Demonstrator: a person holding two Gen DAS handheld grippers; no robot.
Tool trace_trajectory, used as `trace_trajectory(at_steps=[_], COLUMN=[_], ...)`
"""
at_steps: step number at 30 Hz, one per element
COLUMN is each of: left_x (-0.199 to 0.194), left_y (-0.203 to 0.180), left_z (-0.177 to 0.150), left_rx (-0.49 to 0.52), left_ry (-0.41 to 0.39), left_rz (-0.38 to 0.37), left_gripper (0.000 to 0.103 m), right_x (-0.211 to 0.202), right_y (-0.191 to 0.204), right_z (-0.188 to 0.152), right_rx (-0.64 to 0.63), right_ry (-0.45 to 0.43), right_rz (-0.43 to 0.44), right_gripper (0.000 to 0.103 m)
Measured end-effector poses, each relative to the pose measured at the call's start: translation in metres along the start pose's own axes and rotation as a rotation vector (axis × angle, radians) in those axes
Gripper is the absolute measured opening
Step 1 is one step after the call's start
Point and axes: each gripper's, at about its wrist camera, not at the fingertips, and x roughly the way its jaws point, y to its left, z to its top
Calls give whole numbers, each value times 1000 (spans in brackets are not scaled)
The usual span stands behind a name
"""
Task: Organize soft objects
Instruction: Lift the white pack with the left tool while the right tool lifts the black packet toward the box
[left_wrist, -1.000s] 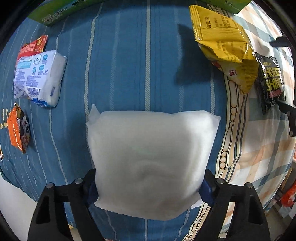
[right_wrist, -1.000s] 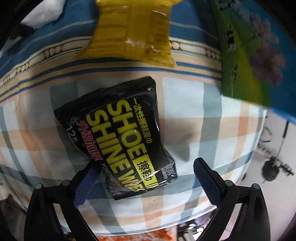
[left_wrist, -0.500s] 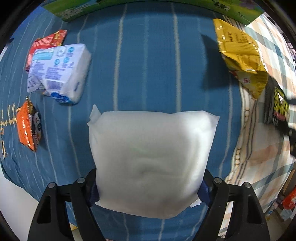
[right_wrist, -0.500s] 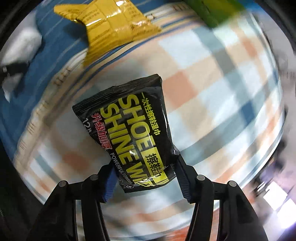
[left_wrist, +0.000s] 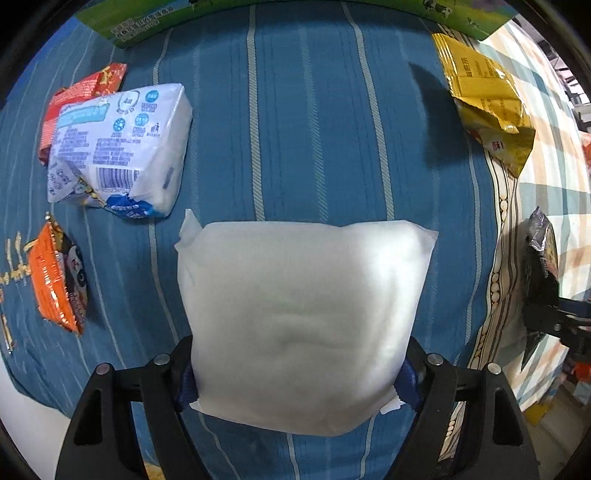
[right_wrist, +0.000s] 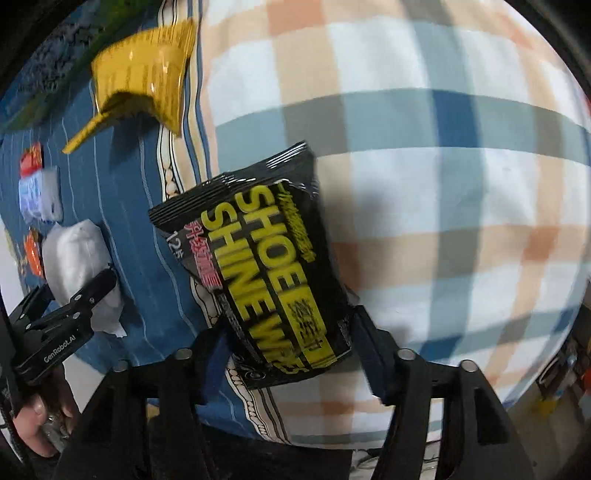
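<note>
The left gripper (left_wrist: 297, 373) is clamped on a plain white soft pack (left_wrist: 303, 314), its two black fingers pressing the pack's lower sides and holding it up above the blue striped bedsheet (left_wrist: 314, 129). The right gripper (right_wrist: 291, 350) grips a black "SHOE SHINE WIPES" pack (right_wrist: 266, 266) by its lower end, the pack tilted and raised over the seam where the blue sheet meets a plaid blanket (right_wrist: 424, 147). Out on the blue sheet, to the left of the white pack, a white-and-blue tissue pack (left_wrist: 118, 147) lies partly over a red snack packet (left_wrist: 81, 96), and an orange snack packet (left_wrist: 57, 280) with a cartoon face lies nearer the sheet's edge. To the far right, a crumpled yellow foil bag (left_wrist: 484, 99) sits at the border of sheet and blanket. A green carton (left_wrist: 147, 18) runs along the far edge. In the right wrist view the person's hand (right_wrist: 33, 424) shows at the lower left, holding the left gripper's handle.
</note>
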Motion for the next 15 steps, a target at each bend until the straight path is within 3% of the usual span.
trace_trajectory(at_steps=[2,5,10,11,13,15], left_x=[6,15,18,20,23,25], left_y=[9,13,22,23,27,30], left_z=[9,19,20,21,22,23], left_rx=[13,26,30,29,28,22], left_ry=[-4,-8,-15,-14,-14,-15], left_rz=[-15,-16,-14,-16,-21,-24], left_gripper=[80,81,81,81,81,81], right_x=[-28,-55,-42,-40,-39,-49], right_y=[-8,-5,11,10,-2,-13], right_z=[-3,7,24,27,40,44], right_rx=[-7,-48,-198,-201,-144,-26], right_ry=[-66,-137,-78,-82,-75,-76], right_rz=[-25,-102,-163,-191,-211,-164], right_gripper=[82,84,84,82,65,61])
